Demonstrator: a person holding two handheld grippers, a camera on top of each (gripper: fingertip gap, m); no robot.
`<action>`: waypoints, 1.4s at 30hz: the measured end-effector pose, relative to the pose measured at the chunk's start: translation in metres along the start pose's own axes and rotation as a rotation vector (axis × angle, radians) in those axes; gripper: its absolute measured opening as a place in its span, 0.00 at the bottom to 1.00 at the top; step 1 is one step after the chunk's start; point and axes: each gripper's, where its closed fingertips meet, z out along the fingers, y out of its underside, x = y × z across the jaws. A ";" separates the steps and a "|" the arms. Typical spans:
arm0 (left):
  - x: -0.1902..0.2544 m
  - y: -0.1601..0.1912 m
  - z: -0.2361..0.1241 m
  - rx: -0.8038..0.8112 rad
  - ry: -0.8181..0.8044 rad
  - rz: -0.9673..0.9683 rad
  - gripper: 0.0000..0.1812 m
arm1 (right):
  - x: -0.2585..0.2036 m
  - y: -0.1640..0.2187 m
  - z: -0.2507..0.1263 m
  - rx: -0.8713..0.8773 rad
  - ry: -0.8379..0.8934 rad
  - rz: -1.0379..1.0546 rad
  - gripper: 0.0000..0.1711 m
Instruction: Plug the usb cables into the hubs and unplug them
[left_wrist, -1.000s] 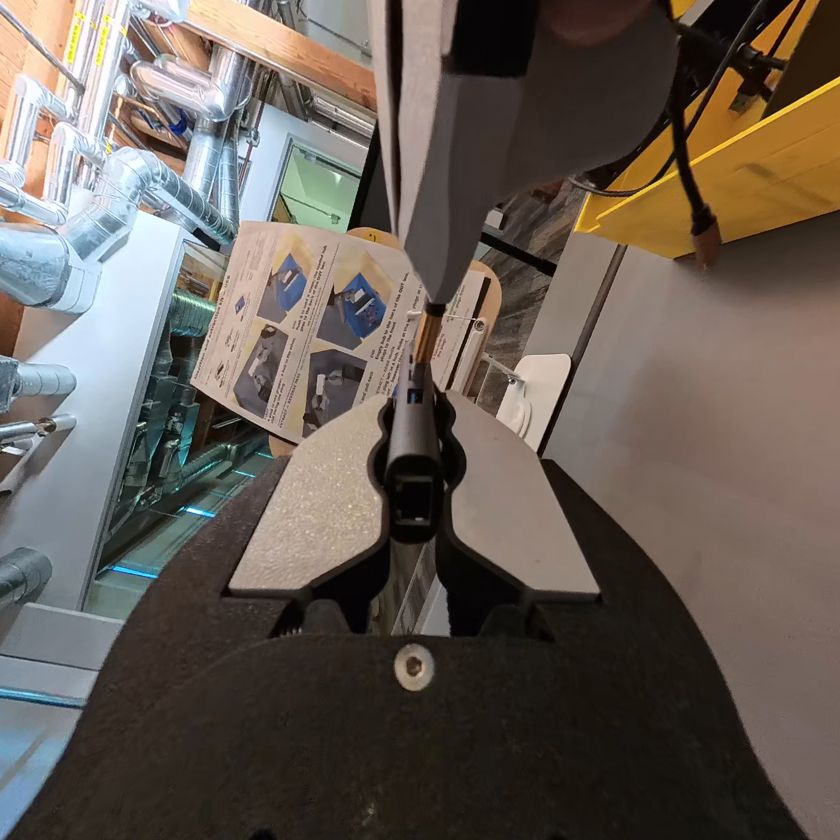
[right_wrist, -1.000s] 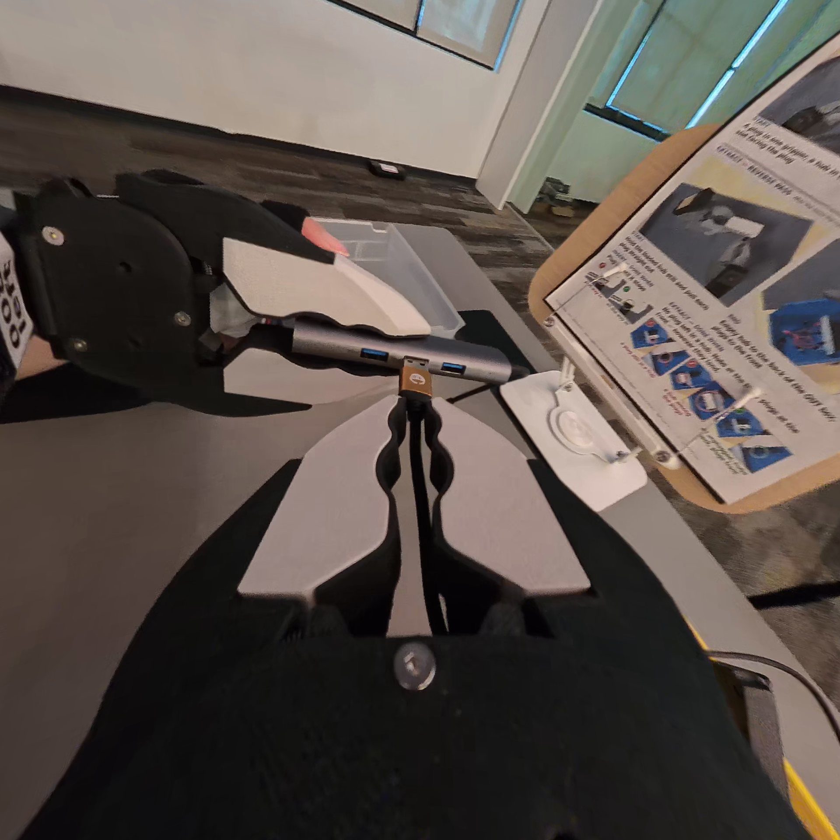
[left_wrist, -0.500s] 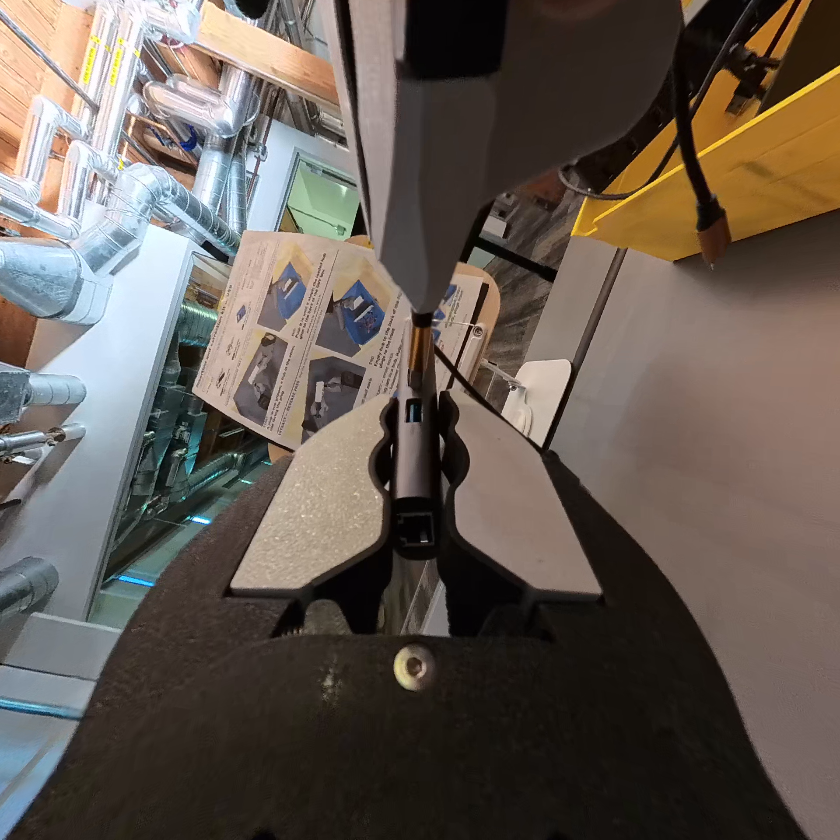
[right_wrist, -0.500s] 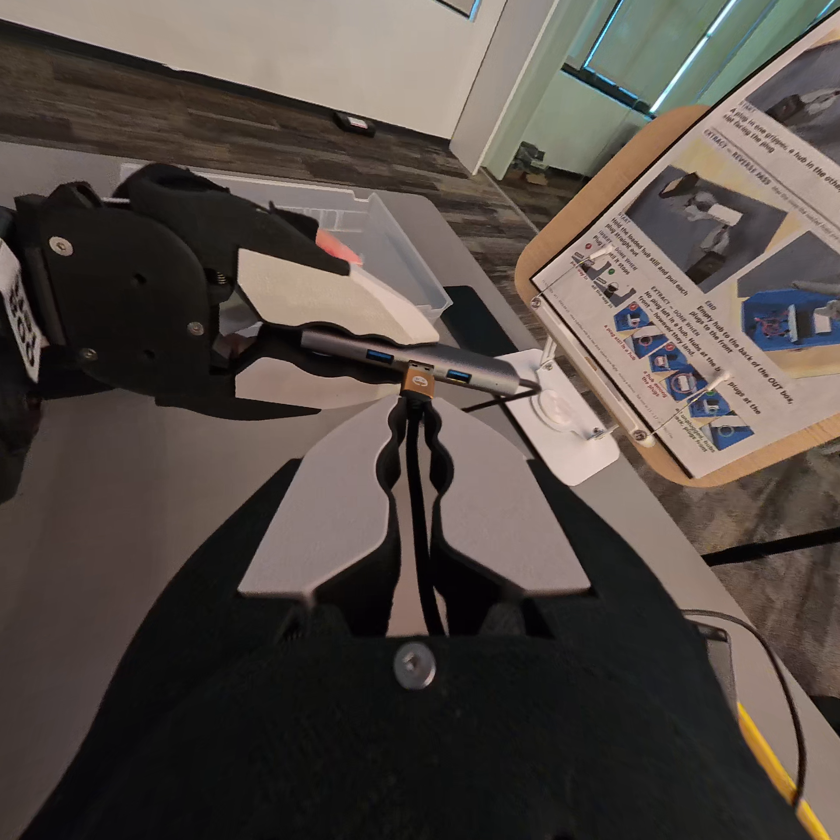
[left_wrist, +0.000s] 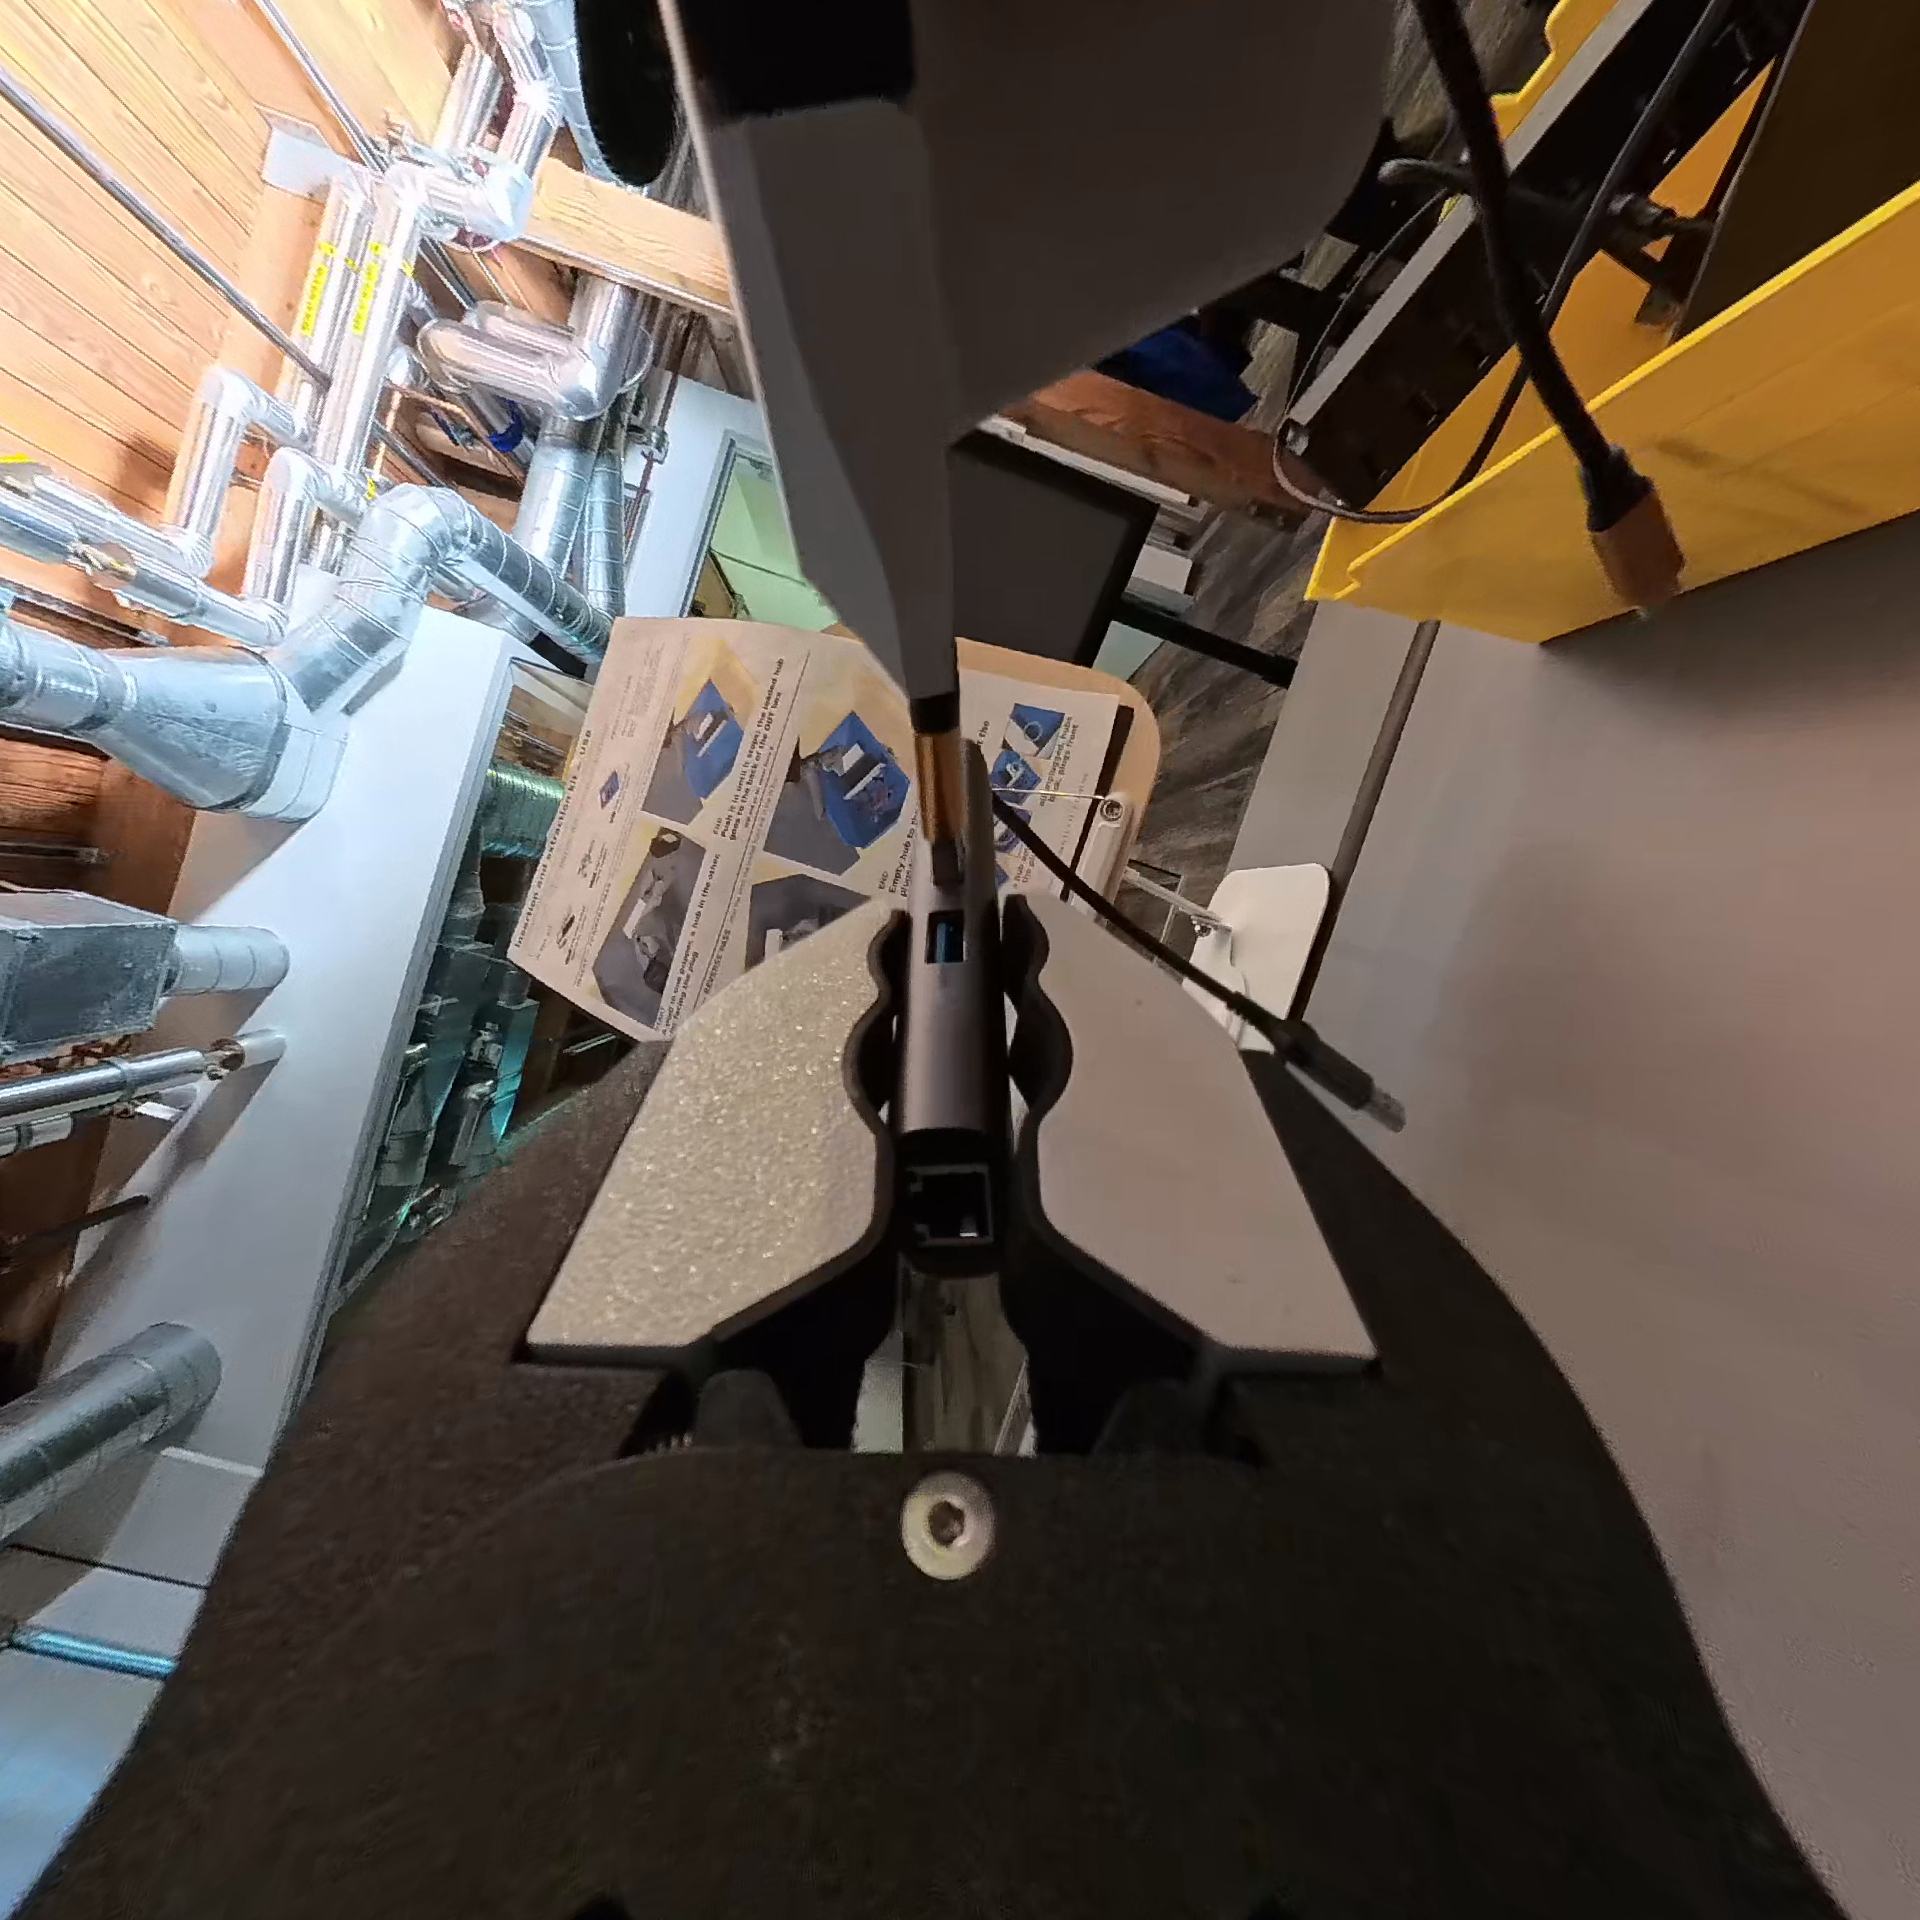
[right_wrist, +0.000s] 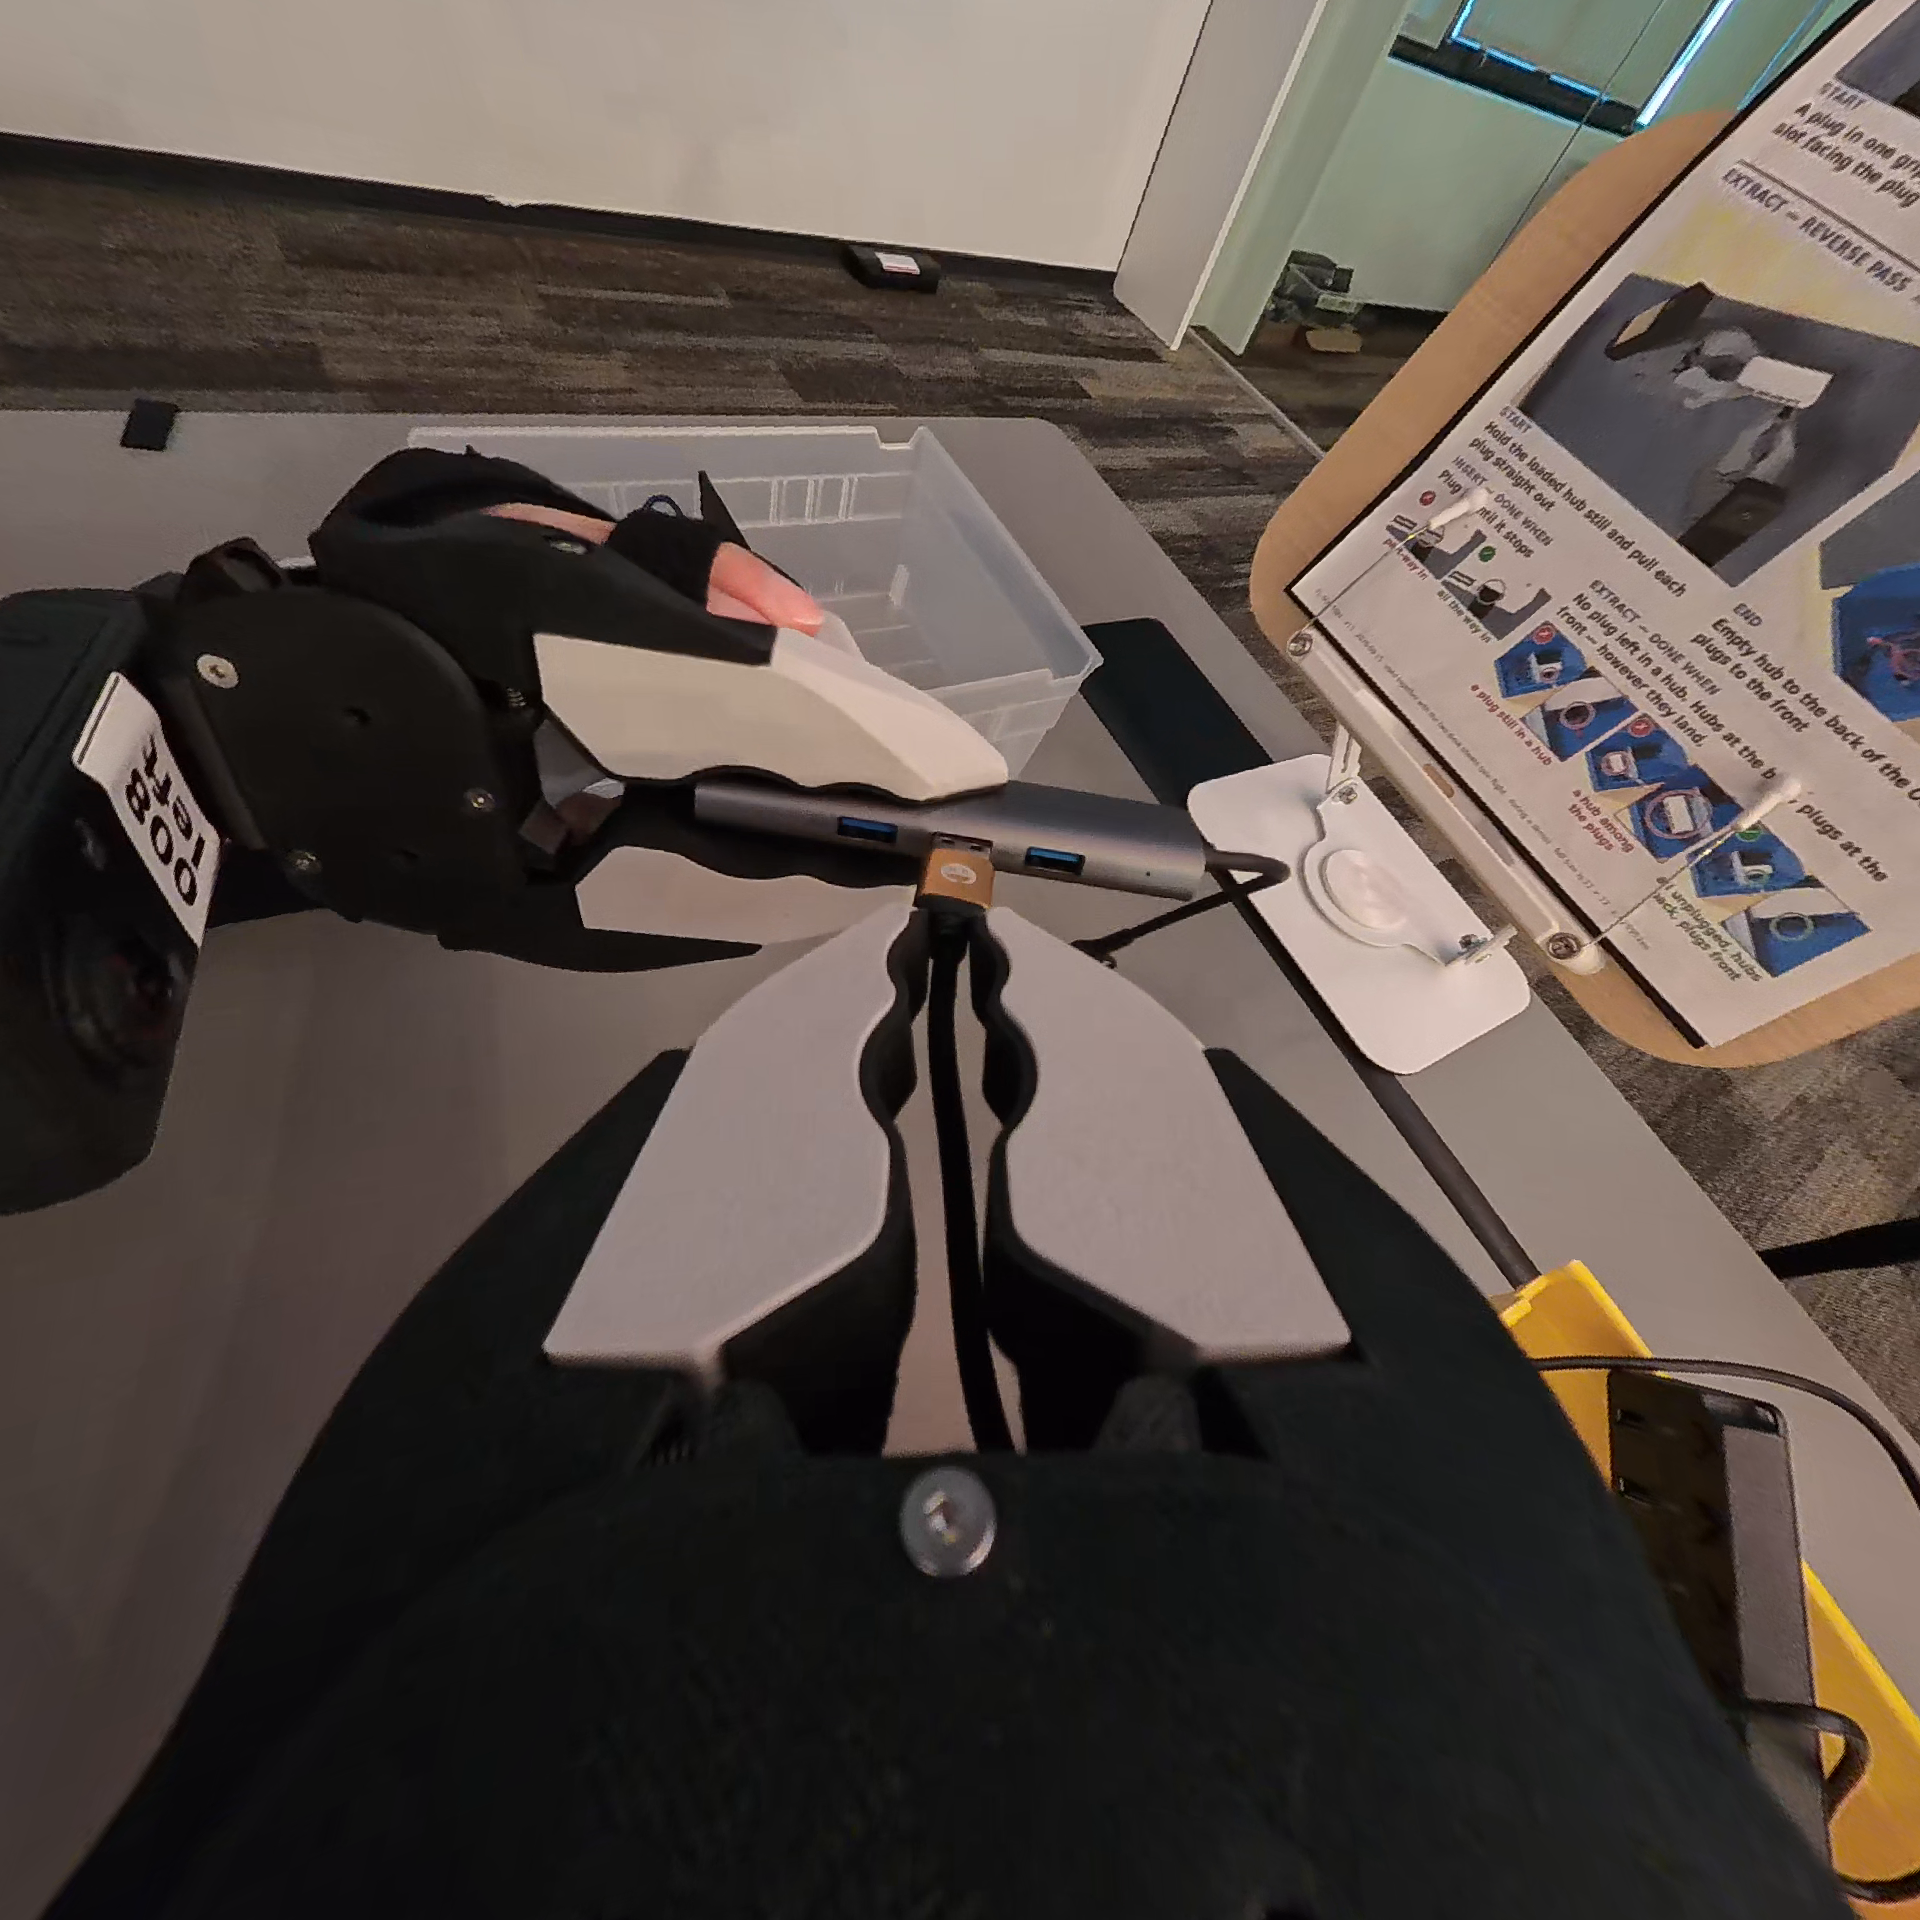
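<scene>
Grey table (right_wrist: 364, 1143): clear plastic bin (right_wrist: 935, 582), white stand base (right_wrist: 1382, 935).

Office-like test space or lab. Grey surface (right_wrist: 312, 1195) on patterned carpet tile floor (right_wrist: 520, 301), white wall, glass partition far right. Exposed silver ducts (left_wrist: 208, 717) and timber ceiling (left_wrist: 156, 208) overhead. Illustrated instruction sheet (right_wrist: 1704, 582) on a wooden board right of the surface. Clear plastic bin (right_wrist: 935, 582) far; yellow bin (right_wrist: 1860, 1704) near right.

A printed instruction sheet (right_wrist: 1704, 582) stands on a board at far right. A white label (right_wrist: 145, 805) bearing characters sits on the left gripper (right_wrist: 883, 769).
</scene>
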 end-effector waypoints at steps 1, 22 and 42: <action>0.001 0.000 0.000 -0.008 0.003 -0.002 0.10 | 0.000 0.000 0.000 -0.003 0.005 -0.003 0.04; -0.005 -0.017 -0.010 0.086 -0.006 -0.005 0.10 | -0.008 -0.007 -0.017 0.027 -0.064 0.039 0.05; -0.018 -0.015 -0.015 0.061 -0.062 0.069 0.10 | -0.009 -0.011 -0.015 0.056 -0.055 0.029 0.04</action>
